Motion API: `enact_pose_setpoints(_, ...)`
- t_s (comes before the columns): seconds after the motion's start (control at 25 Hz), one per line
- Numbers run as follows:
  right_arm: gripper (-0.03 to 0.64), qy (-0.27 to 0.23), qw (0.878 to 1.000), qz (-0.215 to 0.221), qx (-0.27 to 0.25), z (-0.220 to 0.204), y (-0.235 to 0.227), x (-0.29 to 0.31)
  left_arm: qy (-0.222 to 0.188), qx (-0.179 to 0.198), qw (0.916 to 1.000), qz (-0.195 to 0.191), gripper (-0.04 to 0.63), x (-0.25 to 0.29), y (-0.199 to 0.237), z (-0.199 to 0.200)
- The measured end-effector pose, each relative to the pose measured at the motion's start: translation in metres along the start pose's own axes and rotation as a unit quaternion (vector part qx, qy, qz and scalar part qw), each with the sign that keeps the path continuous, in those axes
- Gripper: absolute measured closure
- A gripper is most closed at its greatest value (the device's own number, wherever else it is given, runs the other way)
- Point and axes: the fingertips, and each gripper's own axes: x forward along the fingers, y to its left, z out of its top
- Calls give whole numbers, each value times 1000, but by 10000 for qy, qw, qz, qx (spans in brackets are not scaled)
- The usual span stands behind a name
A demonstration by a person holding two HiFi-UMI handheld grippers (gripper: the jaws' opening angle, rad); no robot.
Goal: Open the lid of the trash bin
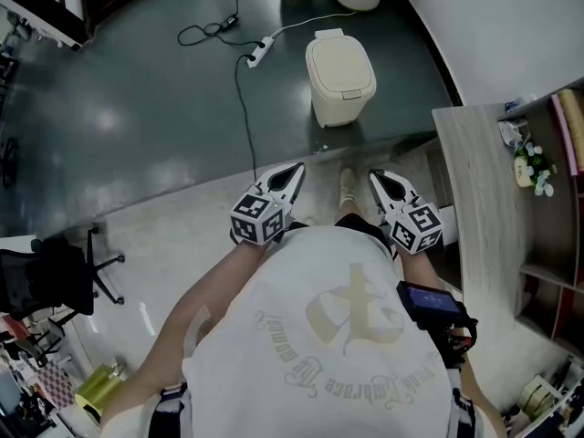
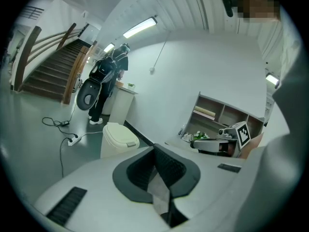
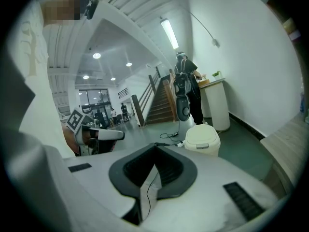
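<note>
Lid [image 1: 339,65] down, the cream trash bin [image 1: 339,99] stands on the dark floor [image 1: 137,108] ahead of the person, well apart from both grippers. In the head view a white power strip [image 1: 258,54] and its black cable [image 1: 245,108] lie to the bin's left, and a wooden counter [image 1: 470,199] runs off to its right. A small tab at the lid's front edge looks like a push latch, though it is too small to be sure.

The left gripper [image 1: 297,169] and right gripper [image 1: 375,177] are held side by side close to the person's chest, tips pointing toward the bin. In the left gripper view the dark pads meet along one line with nothing between them. The right gripper view shows the same: jaws together and empty.

In each gripper view that gripper's own pale body covers the bin's base, so only the lid and upper wall show. From the head view the white shirt [image 1: 338,336] hides the hands and the rear of both grippers, and only their front halves stick out. One shoe [image 1: 348,187] shows between the grippers.
</note>
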Motion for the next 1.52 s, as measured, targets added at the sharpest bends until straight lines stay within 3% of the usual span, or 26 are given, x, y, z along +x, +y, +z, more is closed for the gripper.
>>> enact_pose_setpoints(0.88,612,293,9992,257,19,47,-96,77,234,-145,9995,138,584,95,40,43)
enact_pose_setpoints(1.52,612,401,9955,861,22,82,-174,136,339,-228,9972,619,583,170,66,76)
